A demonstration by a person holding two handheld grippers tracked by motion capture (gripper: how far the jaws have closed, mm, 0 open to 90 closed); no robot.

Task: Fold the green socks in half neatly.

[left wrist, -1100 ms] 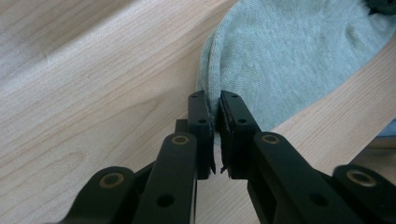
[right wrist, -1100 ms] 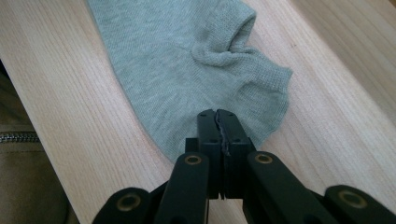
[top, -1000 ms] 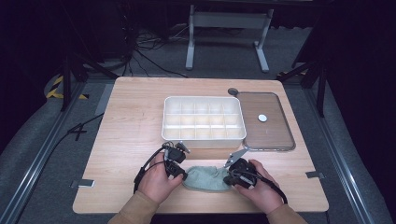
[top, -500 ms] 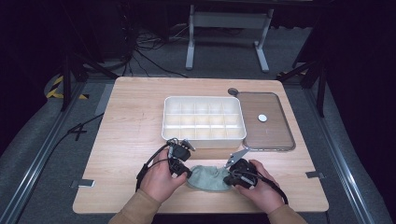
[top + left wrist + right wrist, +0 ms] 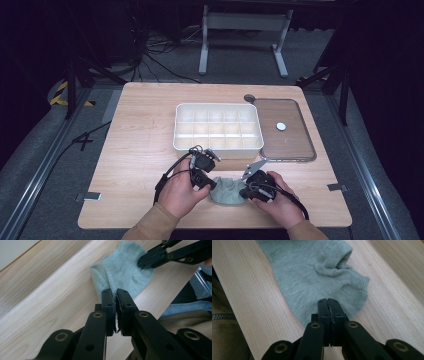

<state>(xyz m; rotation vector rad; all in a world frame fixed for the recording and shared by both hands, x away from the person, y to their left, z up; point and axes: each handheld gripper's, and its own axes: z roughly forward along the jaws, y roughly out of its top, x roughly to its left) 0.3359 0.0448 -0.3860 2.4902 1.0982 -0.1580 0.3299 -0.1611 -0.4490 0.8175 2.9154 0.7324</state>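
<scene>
One grey-green sock [image 5: 227, 190] lies on the wooden tabletop [image 5: 140, 135] near its front edge, between the person's two hands. There are two tools, one in each hand, and both grip this single sock. The left tool [image 5: 116, 298] has its two black jaws pressed together on a fold of the sock's edge; its jaws have just been closing a little further, with the fabric pinched between them, and in the left gripper view the cloth rises in a ridge from the tabletop to the jaw tips. The right tool [image 5: 328, 305] is clamped fully on the opposite edge of the sock, a thin line of fabric showing between its two jaws. In the right gripper view the sock spreads away from the tool, flat on the wood, with one open cuff puckered at the far end.

Behind the hands, in the high view, stands one white divided tray [image 5: 218, 145] with two rows of compartments; the exact count of them cannot be told. Just to the right of it lies one flat brown lid [image 5: 295, 145], with a single small white round piece [image 5: 281, 126] on top. One dark round hole [image 5: 249, 98] sits in the tabletop beside the lid's far corner.
</scene>
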